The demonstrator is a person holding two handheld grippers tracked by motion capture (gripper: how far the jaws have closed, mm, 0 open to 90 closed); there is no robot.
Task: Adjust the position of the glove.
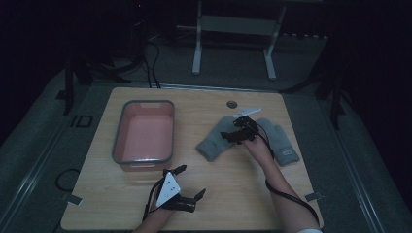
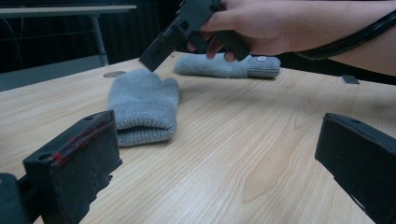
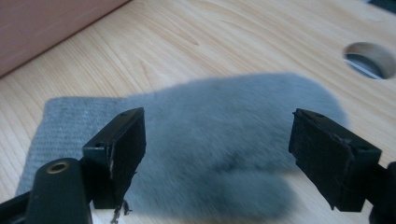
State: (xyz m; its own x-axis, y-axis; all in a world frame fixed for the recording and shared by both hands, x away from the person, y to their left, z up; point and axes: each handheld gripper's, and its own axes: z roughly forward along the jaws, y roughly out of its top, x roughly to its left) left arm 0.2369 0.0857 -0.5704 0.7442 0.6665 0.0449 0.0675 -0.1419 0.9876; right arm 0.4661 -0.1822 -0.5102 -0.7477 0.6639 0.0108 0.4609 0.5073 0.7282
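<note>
Two grey mittens lie on the wooden table. The left mitten [image 1: 214,141] [image 2: 142,105] [image 3: 224,102] lies flat with its cuff toward the front. The right mitten [image 1: 282,141] [image 2: 229,67] lies beside it, a small label on its cuff. My right gripper [image 1: 233,130] [image 3: 217,140] hovers just above the left mitten with its jaws wide apart and nothing between the pads; it also appears in the left gripper view [image 2: 154,53], pointing down at the mitten. My left gripper [image 1: 190,182] [image 2: 215,135] rests near the table's front edge, open and holding nothing.
A grey-rimmed tub with a pink inside [image 1: 116,141] [image 3: 42,23] stands at the left of the table. A round cable hole [image 1: 231,104] [image 3: 369,58] lies near the far edge. A white table frame [image 1: 197,48] stands on the floor behind.
</note>
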